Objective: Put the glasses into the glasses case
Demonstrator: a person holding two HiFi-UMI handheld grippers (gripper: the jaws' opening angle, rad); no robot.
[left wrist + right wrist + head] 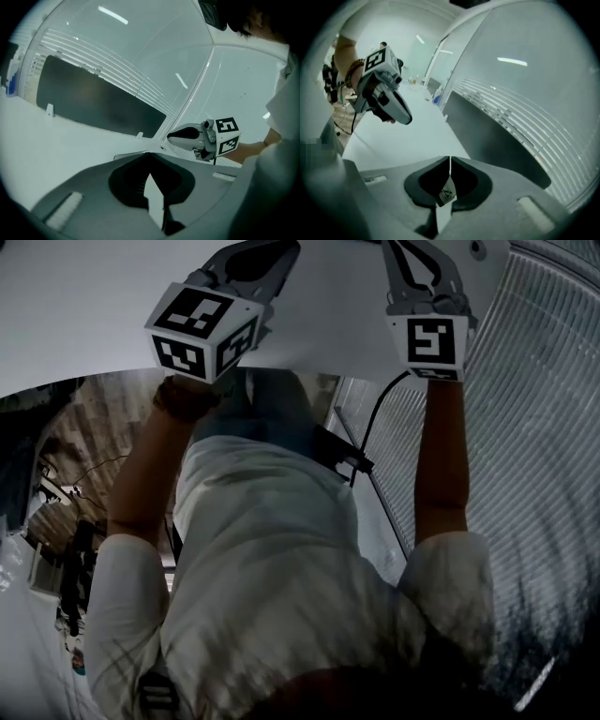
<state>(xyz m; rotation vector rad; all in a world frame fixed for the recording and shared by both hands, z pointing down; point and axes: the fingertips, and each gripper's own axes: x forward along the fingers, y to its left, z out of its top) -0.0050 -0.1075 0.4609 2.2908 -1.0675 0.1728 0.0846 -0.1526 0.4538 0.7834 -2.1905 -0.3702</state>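
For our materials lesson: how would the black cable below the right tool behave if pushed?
The black cable looks thin and hangs in a loose curve, so probably floppy and light. It passes the edge of the white table, so it might snag there.

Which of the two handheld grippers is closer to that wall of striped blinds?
Right. The right gripper is held up next to the blinds; the left gripper is farther away, on the right one's far side.

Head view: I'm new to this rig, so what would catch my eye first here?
Two marker cubes stand out at the top, the left cube and the right cube, over a white table. Below them the person's white shirt fills the picture. Ribbed blinds run down the right.
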